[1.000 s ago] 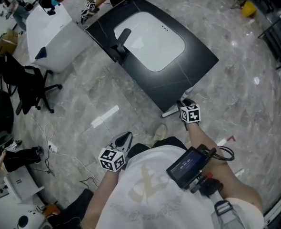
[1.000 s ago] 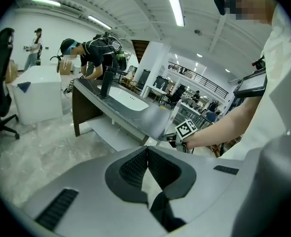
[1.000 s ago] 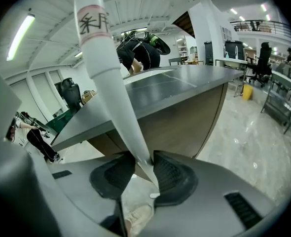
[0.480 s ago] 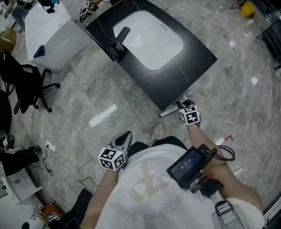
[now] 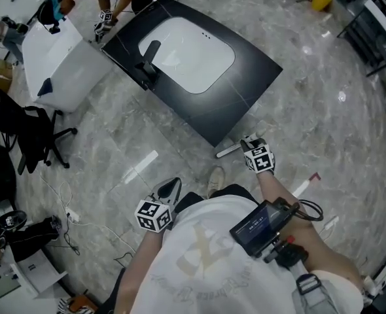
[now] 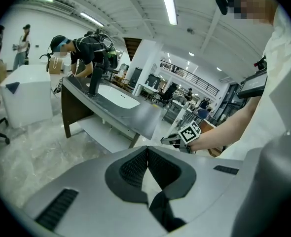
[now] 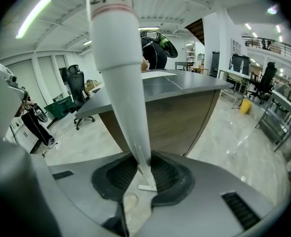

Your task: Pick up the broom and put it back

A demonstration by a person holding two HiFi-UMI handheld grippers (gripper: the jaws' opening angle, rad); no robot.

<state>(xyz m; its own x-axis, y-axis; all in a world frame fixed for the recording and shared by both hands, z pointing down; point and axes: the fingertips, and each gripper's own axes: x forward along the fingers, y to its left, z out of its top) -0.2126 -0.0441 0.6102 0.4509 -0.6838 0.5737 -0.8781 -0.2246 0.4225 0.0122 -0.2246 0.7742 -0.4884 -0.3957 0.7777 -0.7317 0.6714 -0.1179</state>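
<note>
The broom shows as a white tapered handle [image 7: 122, 78] that rises steeply from between my right gripper's [image 7: 141, 168] pads. In the head view a short white stretch of that handle [image 5: 227, 151] sticks out left of the right gripper [image 5: 250, 142], over the floor by the near corner of the black desk [image 5: 258, 77]. The right jaws have just been closing, and they are shut on the handle. The broom's head is hidden. My left gripper [image 6: 147, 153] is shut with nothing in it and hangs close to the person's body [image 5: 169, 190].
The black desk has a white inset top [image 5: 188, 46] and a dark upright fitting [image 5: 147, 61]. A white box [image 5: 62, 61] and an office chair [image 5: 33, 133] stand at the left, with cables [image 5: 82, 218] on the marble floor. People work at the desk's far end.
The desk and floor have slid up and left in the head view. My right gripper has shifted a little beside the desk corner with the white handle. The left gripper has kept its place.
</note>
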